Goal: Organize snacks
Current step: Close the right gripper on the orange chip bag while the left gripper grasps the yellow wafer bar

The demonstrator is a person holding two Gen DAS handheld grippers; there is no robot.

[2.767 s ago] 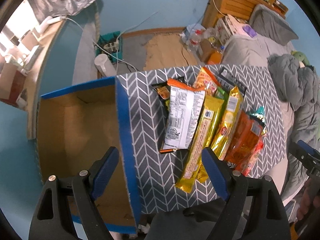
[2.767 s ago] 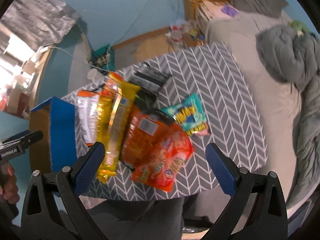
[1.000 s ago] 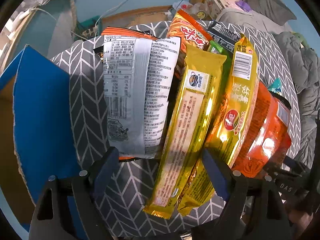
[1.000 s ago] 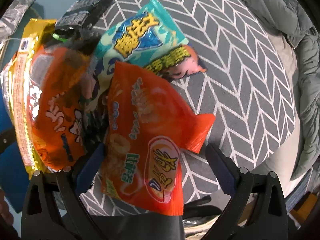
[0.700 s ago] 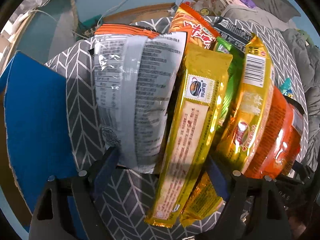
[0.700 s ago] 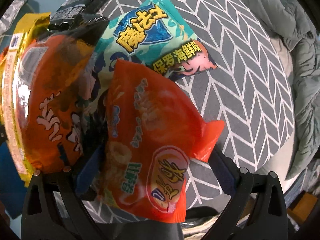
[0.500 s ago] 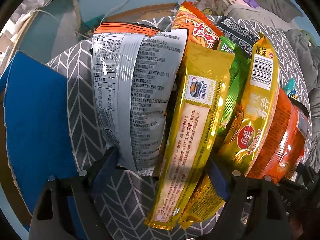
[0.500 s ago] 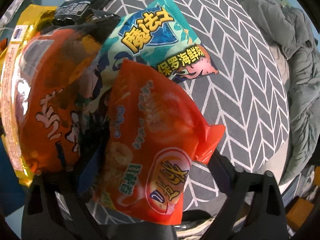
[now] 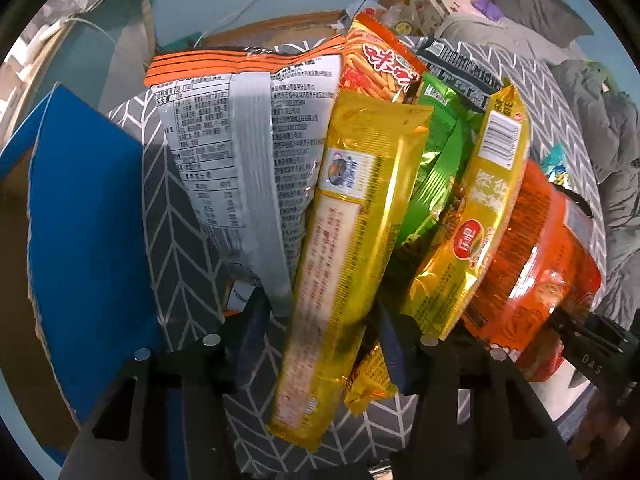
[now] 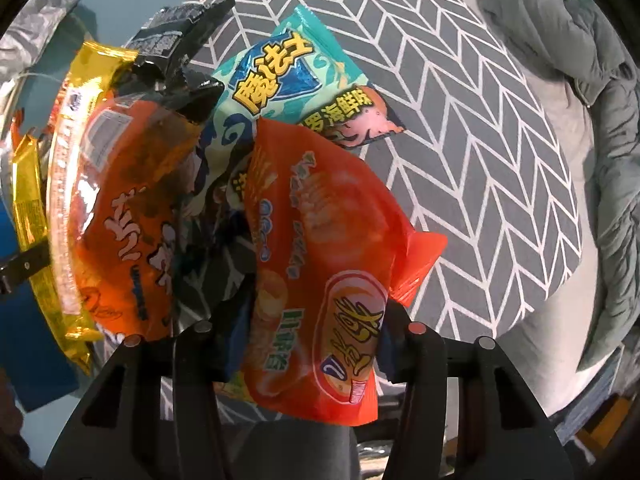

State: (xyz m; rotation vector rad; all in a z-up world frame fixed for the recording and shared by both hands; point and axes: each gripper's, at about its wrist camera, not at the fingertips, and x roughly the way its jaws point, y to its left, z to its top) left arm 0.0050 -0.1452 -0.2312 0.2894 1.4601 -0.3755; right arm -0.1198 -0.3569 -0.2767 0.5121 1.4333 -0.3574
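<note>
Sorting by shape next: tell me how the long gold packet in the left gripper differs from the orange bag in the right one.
The long gold packet is slim and stick-like; the orange bag is broad and puffy. The gold packet shows a printed panel and small picture label; the orange bag shows large lettering. The left gripper is closing on its packet; the right gripper already pinches its bag. Both are glossy.

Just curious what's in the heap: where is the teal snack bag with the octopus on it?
In the right wrist view, the teal octopus bag lies on the chevron cloth, top centre, partly under the orange chip bag.
</note>
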